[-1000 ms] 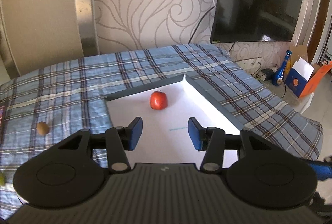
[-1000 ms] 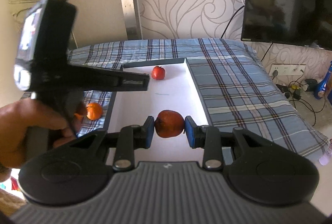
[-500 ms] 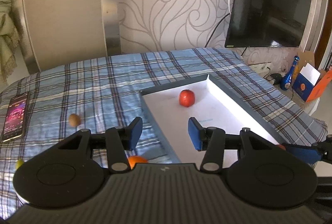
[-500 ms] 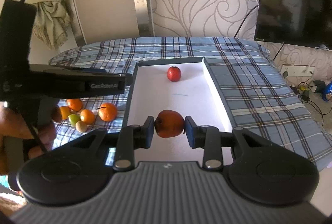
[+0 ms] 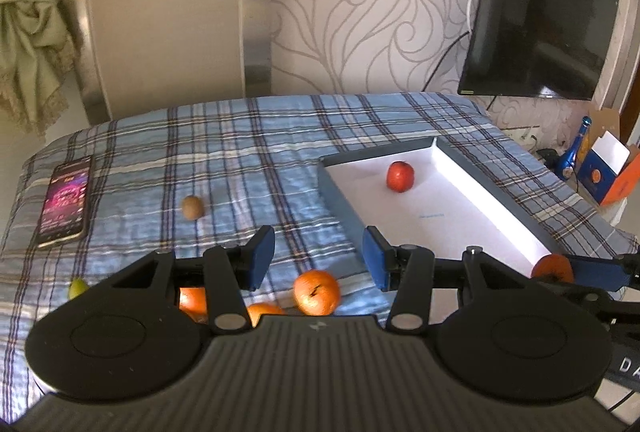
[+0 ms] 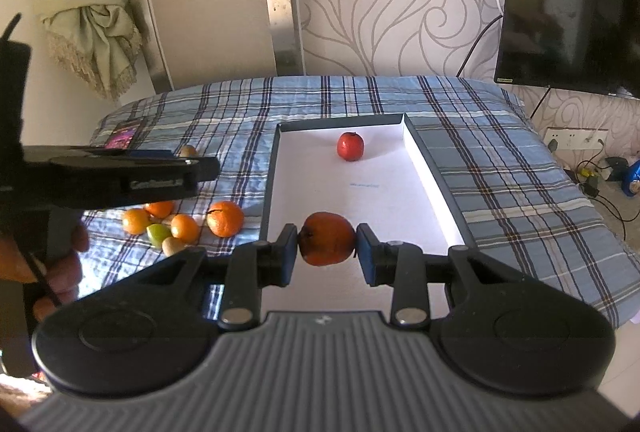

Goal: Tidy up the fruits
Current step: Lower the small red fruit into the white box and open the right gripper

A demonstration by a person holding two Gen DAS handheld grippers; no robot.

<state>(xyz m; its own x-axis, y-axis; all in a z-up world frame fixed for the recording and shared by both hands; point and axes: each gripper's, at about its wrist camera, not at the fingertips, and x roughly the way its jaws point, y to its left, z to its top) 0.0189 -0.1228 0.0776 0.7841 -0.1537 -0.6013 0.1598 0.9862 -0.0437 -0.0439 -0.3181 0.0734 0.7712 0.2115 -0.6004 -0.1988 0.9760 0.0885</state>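
Observation:
My right gripper (image 6: 327,250) is shut on a red-orange fruit (image 6: 327,239) and holds it over the near end of the white tray (image 6: 426,168). A red apple (image 6: 350,146) lies at the tray's far end, also in the left wrist view (image 5: 400,176). My left gripper (image 5: 319,260) is open and empty above the bedspread left of the tray (image 5: 338,192), over an orange (image 5: 317,292). A pile of oranges (image 6: 225,219), a green fruit (image 6: 159,234) and a kiwi (image 6: 173,245) lies left of the tray. Another kiwi (image 5: 193,207) lies farther back.
A phone (image 5: 66,202) lies at the bed's left edge. A television (image 5: 536,24) hangs on the right wall. A blue bottle (image 5: 574,150) and an orange box (image 5: 612,172) stand beside the bed at right. A curtain (image 6: 86,4) hangs at left.
My left gripper has swung left, from over the tray to over the fruit pile on the bedspread. My right gripper still holds its fruit over the tray's near end.

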